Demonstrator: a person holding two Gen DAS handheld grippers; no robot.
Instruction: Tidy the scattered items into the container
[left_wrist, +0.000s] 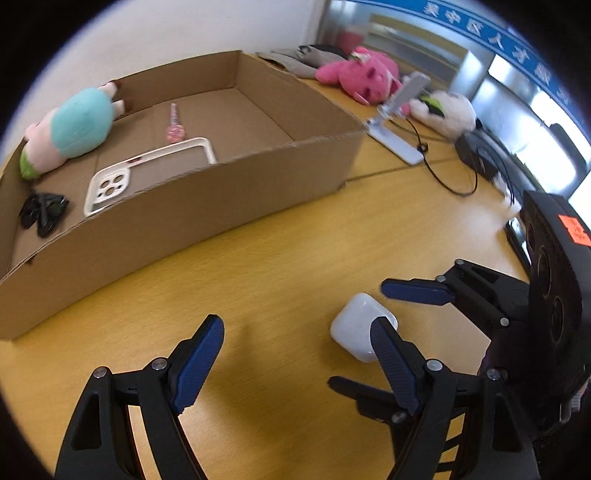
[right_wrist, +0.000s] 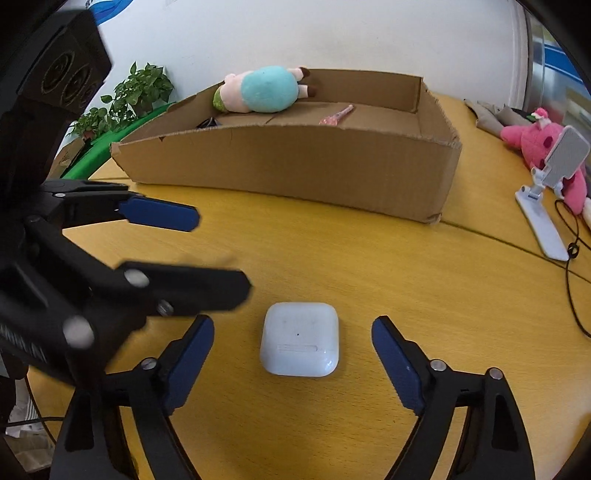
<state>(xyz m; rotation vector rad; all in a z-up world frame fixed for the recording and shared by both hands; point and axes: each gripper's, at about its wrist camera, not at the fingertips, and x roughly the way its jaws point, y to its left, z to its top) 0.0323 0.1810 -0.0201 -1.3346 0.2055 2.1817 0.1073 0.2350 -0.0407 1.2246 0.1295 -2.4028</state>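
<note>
A white earbud case (right_wrist: 299, 339) lies on the yellow table, squarely between the spread fingers of my open right gripper (right_wrist: 293, 350); it also shows in the left wrist view (left_wrist: 360, 325). My left gripper (left_wrist: 295, 354) is open and empty over bare table, just left of the case. The right gripper (left_wrist: 373, 328) comes in from the right there. The cardboard box (left_wrist: 207, 206) holds a teal and pink plush (left_wrist: 70, 129), a white phone case (left_wrist: 110, 184), a pink lollipop (left_wrist: 173, 129) and black sunglasses (left_wrist: 42, 212).
A pink plush (left_wrist: 364, 74), a white plush (left_wrist: 447, 110), a white phone stand (left_wrist: 399, 122) and a black cable (left_wrist: 443, 173) lie at the table's far right. Grey cloth (left_wrist: 295, 59) sits behind the box. A potted plant (right_wrist: 129, 96) stands beyond the table.
</note>
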